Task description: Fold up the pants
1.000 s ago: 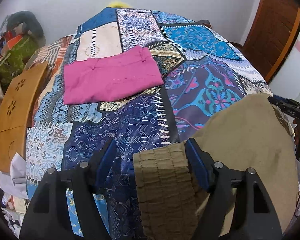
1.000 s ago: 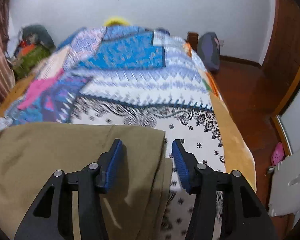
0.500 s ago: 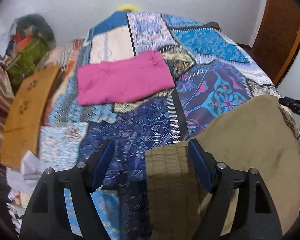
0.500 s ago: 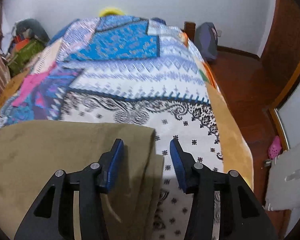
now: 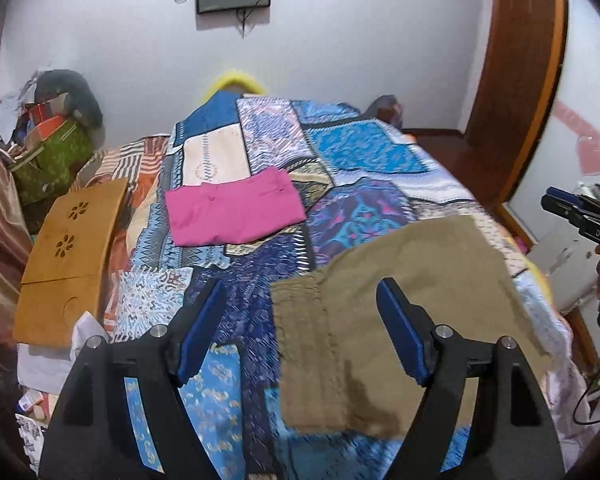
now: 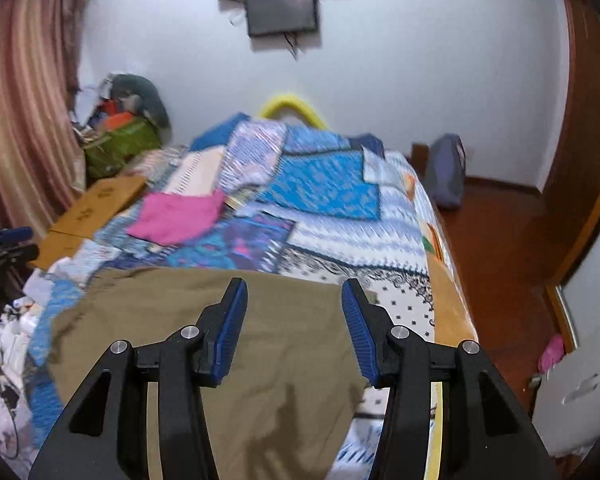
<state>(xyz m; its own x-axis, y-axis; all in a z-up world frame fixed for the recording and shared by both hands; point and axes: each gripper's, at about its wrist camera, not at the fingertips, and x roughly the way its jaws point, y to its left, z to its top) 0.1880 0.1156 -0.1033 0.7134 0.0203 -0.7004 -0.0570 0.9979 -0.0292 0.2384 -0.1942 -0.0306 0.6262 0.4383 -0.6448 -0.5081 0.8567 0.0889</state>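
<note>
Olive-khaki pants [image 5: 396, 280] lie folded on the near end of the patchwork bedspread [image 5: 340, 152], with the ribbed waistband [image 5: 304, 320] at their left. My left gripper [image 5: 300, 332] is open and empty, raised above the waistband edge. My right gripper [image 6: 294, 328] is open and empty, raised above the right part of the pants [image 6: 284, 364]. The right gripper also shows at the right edge of the left wrist view [image 5: 580, 216]. Folded pink pants [image 5: 232, 212] lie farther up the bed.
A wooden lap board [image 5: 68, 256] lies at the bed's left edge. Green bags and clutter [image 5: 48, 152] stand in the back left corner. A curtain [image 6: 24, 128] hangs at left. A grey bag [image 6: 446, 172] sits on the wooden floor [image 6: 500, 248] right of the bed.
Both grippers have opened wider and lifted up and back from the khaki pants. The pants stay lying on the bed.
</note>
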